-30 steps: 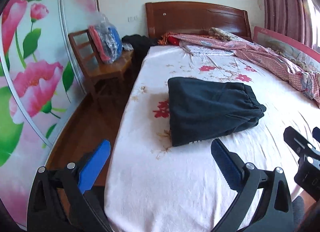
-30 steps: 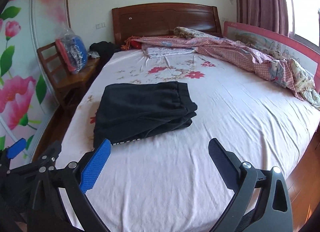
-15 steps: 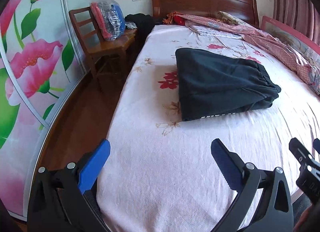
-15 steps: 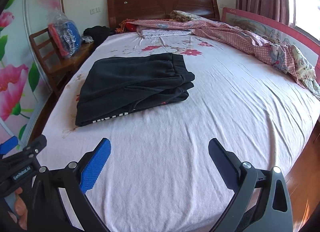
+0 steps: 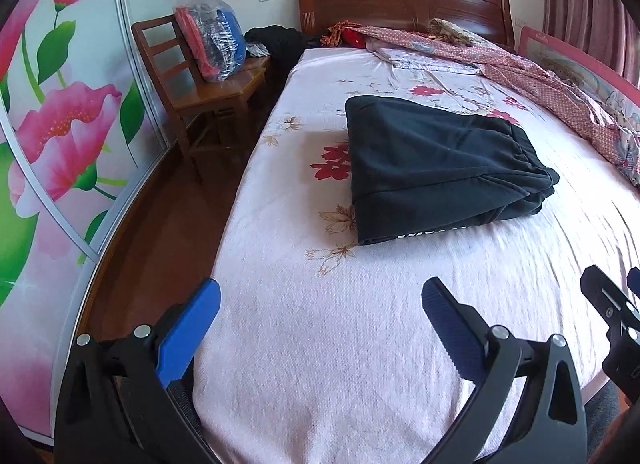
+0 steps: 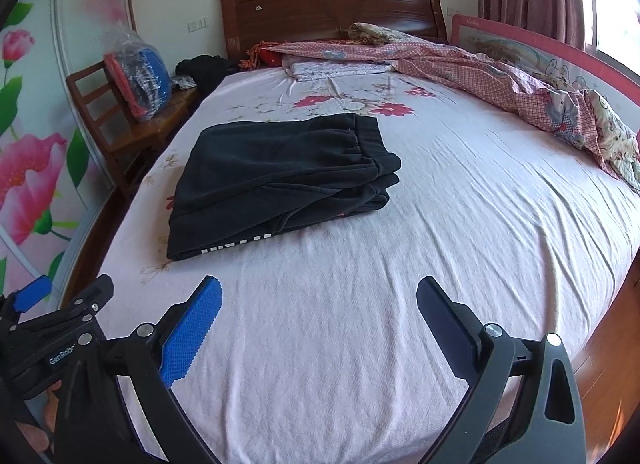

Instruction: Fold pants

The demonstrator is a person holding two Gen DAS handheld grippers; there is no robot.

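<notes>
Black pants (image 5: 436,168) lie folded into a flat stack on the pink flowered bed sheet (image 5: 320,344), waistband to the right; they also show in the right wrist view (image 6: 280,180). My left gripper (image 5: 320,304) is open and empty, held back over the near part of the bed, well short of the pants. My right gripper (image 6: 318,300) is open and empty, also near the foot of the bed, apart from the pants. The left gripper's body shows at the lower left of the right wrist view (image 6: 60,328).
A wooden chair (image 5: 200,96) with a plastic bag of clothes (image 5: 212,44) stands left of the bed. A crumpled pink quilt (image 6: 500,80) lies along the right side by a bed rail (image 6: 560,60). The wooden headboard (image 5: 400,0) is at the back. A flowered wardrobe door (image 5: 60,124) is at left.
Both grippers have shifted their view slightly; the pants now sit a little higher and farther than half a second ago. The pants have not moved. Both grippers stay open.
</notes>
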